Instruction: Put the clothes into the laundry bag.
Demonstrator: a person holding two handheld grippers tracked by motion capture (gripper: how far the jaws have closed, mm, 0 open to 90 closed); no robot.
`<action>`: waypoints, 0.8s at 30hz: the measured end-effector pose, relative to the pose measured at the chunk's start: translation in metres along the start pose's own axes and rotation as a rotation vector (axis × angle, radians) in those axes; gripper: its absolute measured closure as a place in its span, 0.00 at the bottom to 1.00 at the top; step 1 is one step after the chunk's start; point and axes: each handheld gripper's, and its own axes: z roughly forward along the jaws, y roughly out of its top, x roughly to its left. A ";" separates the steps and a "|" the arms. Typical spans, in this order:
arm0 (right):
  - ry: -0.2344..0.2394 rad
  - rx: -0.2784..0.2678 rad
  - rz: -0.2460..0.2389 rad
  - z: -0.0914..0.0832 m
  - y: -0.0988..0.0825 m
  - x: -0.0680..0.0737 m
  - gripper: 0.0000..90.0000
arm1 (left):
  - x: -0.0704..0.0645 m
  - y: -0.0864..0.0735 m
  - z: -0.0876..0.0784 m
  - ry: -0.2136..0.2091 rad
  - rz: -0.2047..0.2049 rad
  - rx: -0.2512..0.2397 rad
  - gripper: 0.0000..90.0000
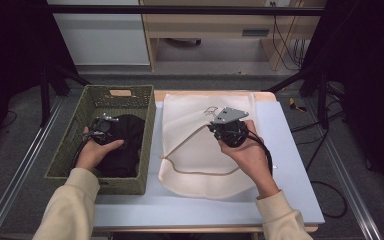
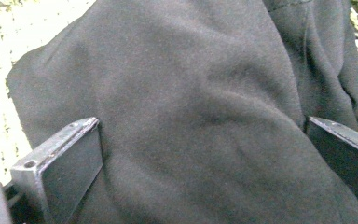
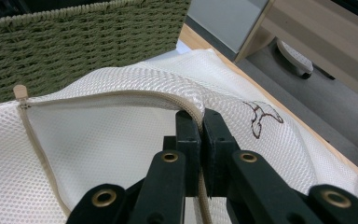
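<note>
On the pale blue desk lies a cream mesh laundry bag, fine honeycomb weave, edged by a curved beige zipper. The right gripper is clamped tight on the bag's zipper edge, lifting it into a soft ridge. Beside the bag stands a rectangular green woven basket with coarse braided walls. Inside it sits a crumpled black garment, soft and matte; the left gripper has its flat jaws spread wide, the fabric bulging between them
</note>
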 end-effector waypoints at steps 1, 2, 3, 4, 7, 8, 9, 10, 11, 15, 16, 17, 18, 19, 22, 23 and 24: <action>0.001 0.000 0.000 0.000 0.000 0.000 0.96 | 0.000 0.000 0.000 0.003 -0.003 0.004 0.00; 0.001 0.000 0.001 0.000 0.000 0.000 0.96 | 0.000 -0.001 0.000 0.006 -0.003 0.001 0.00; 0.001 0.000 0.001 0.000 0.000 0.000 0.96 | 0.000 -0.001 0.001 0.010 -0.004 0.003 0.00; 0.002 0.001 0.001 0.000 0.000 0.000 0.96 | 0.000 -0.001 0.001 0.014 -0.008 0.006 0.00; 0.001 0.003 -0.001 0.000 0.000 0.000 0.96 | 0.001 -0.002 0.001 0.030 -0.025 0.019 0.00; 0.001 0.002 0.000 0.000 0.000 0.000 0.96 | 0.001 -0.002 0.001 0.030 -0.025 0.019 0.00; 0.001 0.003 0.000 0.000 0.000 0.000 0.96 | 0.001 -0.002 0.001 0.031 -0.035 0.022 0.00; 0.001 0.003 0.000 0.000 0.000 0.000 0.96 | 0.001 -0.002 0.001 0.031 -0.035 0.022 0.00; 0.002 0.003 0.000 0.000 0.000 0.000 0.96 | 0.001 -0.002 0.001 0.030 -0.035 0.022 0.00; 0.005 0.004 0.000 0.000 0.000 0.000 0.96 | 0.001 -0.002 0.002 0.018 -0.038 0.020 0.00; 0.006 0.004 0.002 0.000 0.000 0.000 0.96 | 0.001 -0.002 0.002 0.017 -0.040 0.020 0.00; 0.006 0.003 0.004 0.000 0.000 0.000 0.96 | 0.001 -0.002 0.002 0.013 -0.045 0.018 0.00; 0.005 0.002 0.005 -0.001 0.000 0.000 0.96 | 0.001 -0.002 0.002 0.013 -0.044 0.018 0.00; 0.005 0.003 0.005 -0.001 0.000 0.000 0.96 | 0.000 -0.002 0.002 0.013 -0.045 0.016 0.00; 0.006 0.003 0.004 0.000 0.000 0.000 0.96 | 0.000 -0.002 0.002 0.014 -0.044 0.017 0.00; 0.006 0.004 0.004 0.000 0.000 0.000 0.96 | 0.000 -0.002 0.002 0.013 -0.045 0.017 0.00; 0.006 0.003 0.004 0.000 0.000 0.000 0.96 | 0.000 -0.002 0.002 0.015 -0.041 0.017 0.00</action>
